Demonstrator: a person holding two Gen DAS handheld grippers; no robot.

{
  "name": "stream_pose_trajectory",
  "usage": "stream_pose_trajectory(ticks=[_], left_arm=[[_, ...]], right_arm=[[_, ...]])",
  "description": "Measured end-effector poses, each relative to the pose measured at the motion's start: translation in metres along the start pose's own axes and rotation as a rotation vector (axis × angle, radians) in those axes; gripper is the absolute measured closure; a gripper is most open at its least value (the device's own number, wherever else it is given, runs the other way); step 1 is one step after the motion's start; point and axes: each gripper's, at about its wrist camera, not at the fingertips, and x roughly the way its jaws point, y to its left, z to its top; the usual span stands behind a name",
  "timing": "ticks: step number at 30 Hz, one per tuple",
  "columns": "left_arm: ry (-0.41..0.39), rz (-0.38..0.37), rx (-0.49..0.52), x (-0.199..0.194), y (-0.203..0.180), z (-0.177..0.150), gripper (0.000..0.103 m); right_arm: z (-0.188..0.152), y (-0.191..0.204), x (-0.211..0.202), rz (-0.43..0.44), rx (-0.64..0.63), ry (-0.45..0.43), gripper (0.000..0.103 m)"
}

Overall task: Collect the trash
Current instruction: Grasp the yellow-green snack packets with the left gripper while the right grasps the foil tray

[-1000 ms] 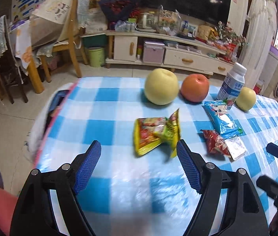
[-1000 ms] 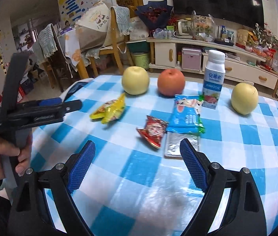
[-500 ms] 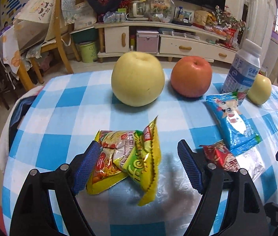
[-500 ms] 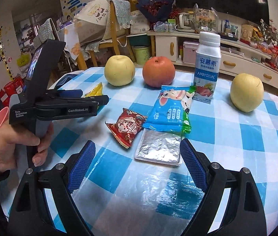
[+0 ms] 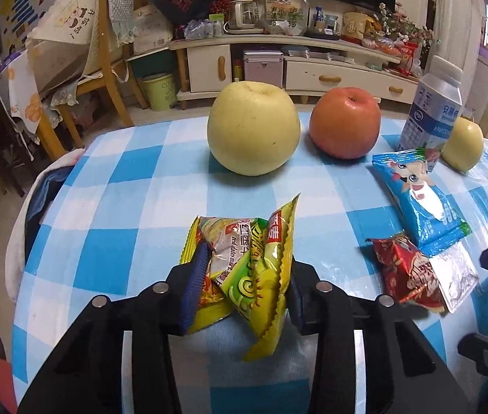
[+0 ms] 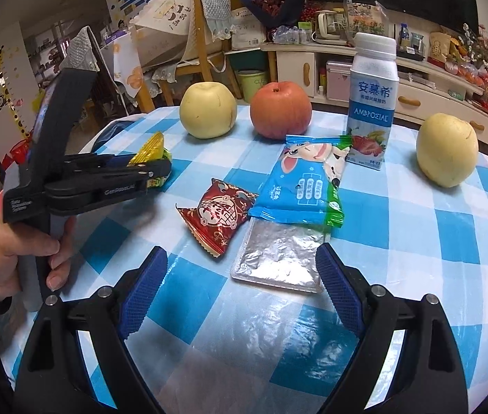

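Two crumpled yellow-green snack wrappers (image 5: 264,276) lie on the blue-checked tablecloth (image 5: 123,207). My left gripper (image 5: 245,262) has them between its blue pads; its jaws are closing and squeeze the wrappers from both sides. In the right wrist view a hand holds that gripper (image 6: 156,169) at the left, with a yellow wrapper tip (image 6: 150,146) poking up from it. My right gripper (image 6: 240,255) stands open just above the near end of a silver foil packet (image 6: 278,258). A red wrapper (image 6: 218,212) and a blue wrapper (image 6: 302,186) lie just beyond, the blue one overlapping the foil.
Behind the wrappers stand a yellow pear (image 5: 252,127), a red apple (image 5: 345,122), a white yoghurt bottle (image 6: 371,100) and a second pear (image 6: 447,150). The table's left edge (image 5: 26,227) drops to the floor. Beyond are a wooden chair (image 5: 106,69), a green bin (image 5: 159,89) and a TV cabinet (image 5: 313,69).
My left gripper moved forward and down over the yellow-green wrappers and its jaws closed onto them. My right gripper came forward and lower toward the foil packet, still open.
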Motion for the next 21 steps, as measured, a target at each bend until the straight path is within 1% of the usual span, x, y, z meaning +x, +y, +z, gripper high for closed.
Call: stream_pose_trajectory(ticks=[4, 9, 11, 14, 21], left_arm=[[-0.010, 0.007, 0.008, -0.008, 0.003, -0.007, 0.063], [-0.013, -0.006, -0.018, -0.014, 0.010, -0.011, 0.064], [-0.015, -0.003, -0.022, -0.015, 0.012, -0.012, 0.064], [-0.016, -0.005, -0.022, -0.016, 0.013, -0.014, 0.064], [-0.018, -0.028, -0.024, -0.020, 0.013, -0.013, 0.064]], right_arm=[[0.003, -0.001, 0.006, -0.022, 0.011, 0.013, 0.015], [0.003, -0.013, 0.008, -0.061, 0.062, 0.018, 0.015], [0.003, -0.022, 0.010, -0.080, 0.096, 0.040, 0.015], [0.004, -0.030, 0.018, -0.100, 0.112, 0.082, 0.015], [0.014, -0.015, 0.036, -0.209, 0.012, 0.146, 0.016]])
